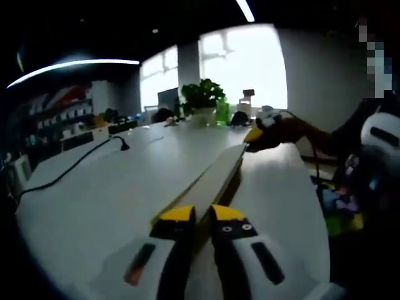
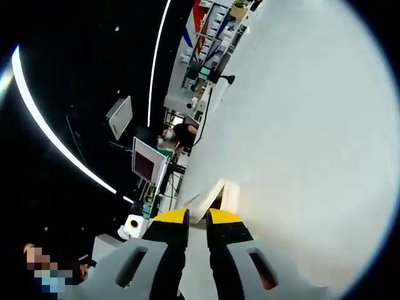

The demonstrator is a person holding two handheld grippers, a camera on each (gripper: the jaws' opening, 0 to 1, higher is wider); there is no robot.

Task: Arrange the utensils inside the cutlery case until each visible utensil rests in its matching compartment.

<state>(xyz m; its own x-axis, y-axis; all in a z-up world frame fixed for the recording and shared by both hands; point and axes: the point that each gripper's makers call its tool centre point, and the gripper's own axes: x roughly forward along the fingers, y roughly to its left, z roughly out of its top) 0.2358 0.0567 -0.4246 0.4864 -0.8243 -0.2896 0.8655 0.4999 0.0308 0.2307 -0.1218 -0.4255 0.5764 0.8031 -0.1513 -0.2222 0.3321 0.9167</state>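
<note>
White table [image 1: 94, 200] surface spreads across both views, long and bare, with a groove running along its middle in the left gripper view. A black cable [image 1: 75, 164] trails over its far left side. A potted plant [image 1: 203, 100] stands at the far end by bright windows.

In the left gripper view the left gripper [image 1: 201, 217] points down the table's length, its 2 yellow-tipped fingers [image 1: 177, 215] slightly apart and holding nothing. The other gripper [image 1: 262, 132] hangs over the far right part of the table.

In the right gripper view the right gripper [image 2: 197, 219] has its 2 fingers nearly together, with nothing between them.

I cannot find the cutlery case or any utensil, so their position and direction cannot be told. The task looks not yet begun; the next move calls for bringing the case into sight.
</note>
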